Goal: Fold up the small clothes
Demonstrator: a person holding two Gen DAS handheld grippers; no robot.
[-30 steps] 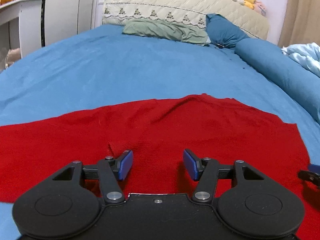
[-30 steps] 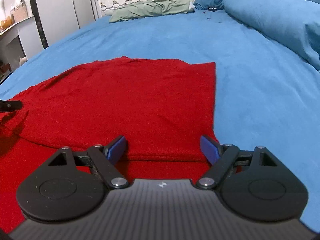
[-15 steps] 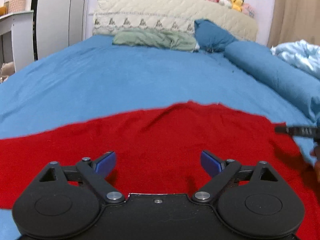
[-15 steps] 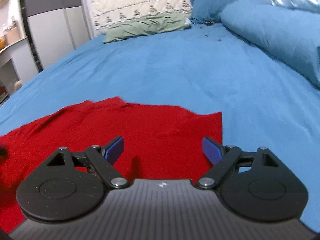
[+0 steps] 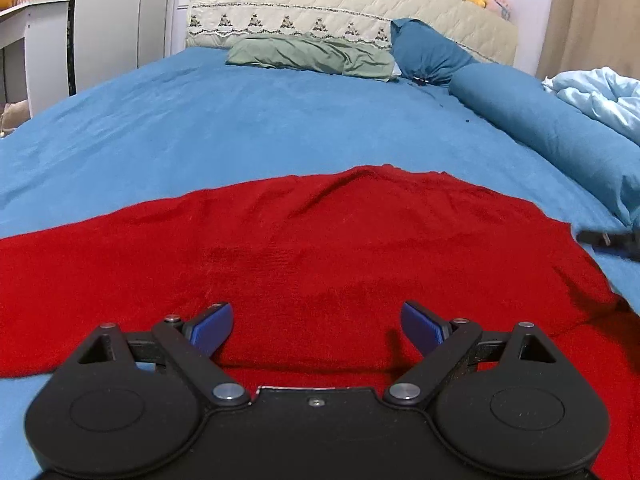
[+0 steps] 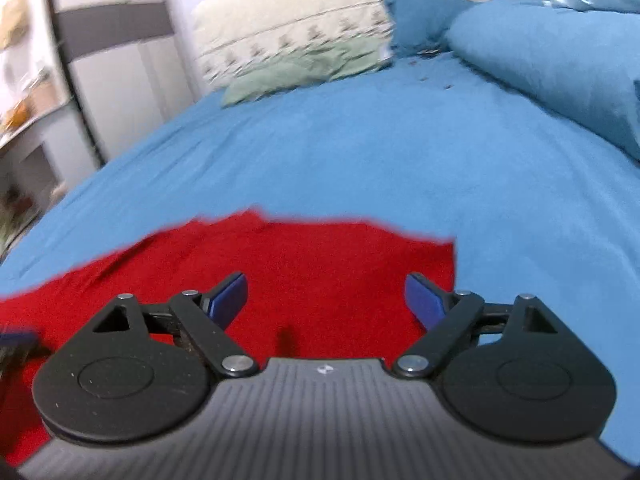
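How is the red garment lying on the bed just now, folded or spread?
Folded, it seems: the red garment lies flat on the blue bed, a doubled near edge showing.

Beyond the red cloth [image 5: 320,248] the blue bed [image 5: 240,132] lies bare up to the head edge, where a green pillow [image 5: 312,56] lies; a blue bolster [image 5: 552,128] blocks the right edge.

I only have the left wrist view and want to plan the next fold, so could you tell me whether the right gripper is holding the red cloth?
Observer: No. The right gripper is open above the red cloth, gripping nothing.
Operator: Which part of the cloth is it over?
Observer: The right corner, next to bare blue sheet.
Operator: Is that view sharp?
Observer: No, it is blurred.
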